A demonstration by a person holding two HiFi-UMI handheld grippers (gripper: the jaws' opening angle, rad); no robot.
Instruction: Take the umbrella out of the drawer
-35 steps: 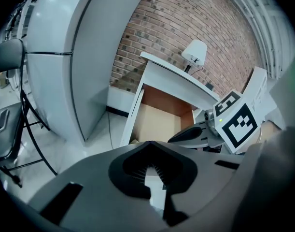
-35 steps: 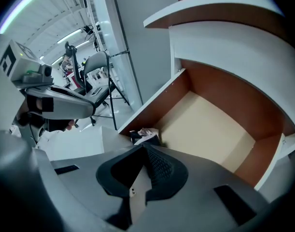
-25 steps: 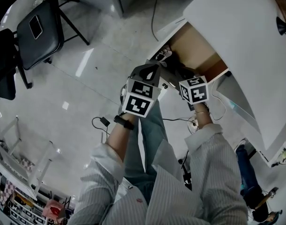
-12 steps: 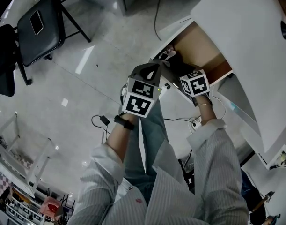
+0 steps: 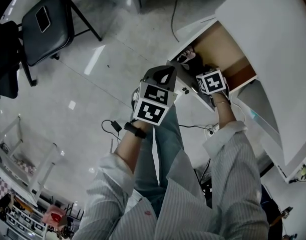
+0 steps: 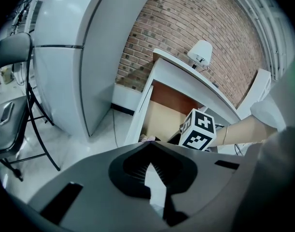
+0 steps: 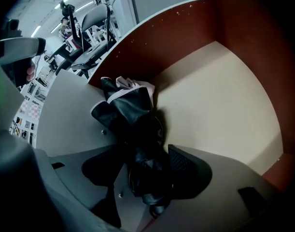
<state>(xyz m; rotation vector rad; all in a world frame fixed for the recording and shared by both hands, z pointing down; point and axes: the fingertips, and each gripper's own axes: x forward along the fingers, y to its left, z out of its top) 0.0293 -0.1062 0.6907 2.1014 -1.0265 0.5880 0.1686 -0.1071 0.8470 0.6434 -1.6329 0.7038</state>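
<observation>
In 1 drawer (image 7: pixel 224 105), right gripper (image 7: pixel 146 174) straddles 1 umbrella (image 7: pixel 135 129).

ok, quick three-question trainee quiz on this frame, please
1. True or false: the umbrella lies inside the drawer.
2. Which claw has the umbrella between its jaws? A) left B) right C) neither
3. Fill in: the left claw, outside the drawer, holds ____.

Key: 1 true. 2 B: the right claw reaches into the drawer, its jaws apart on either side of the umbrella. 3 nothing.
</observation>
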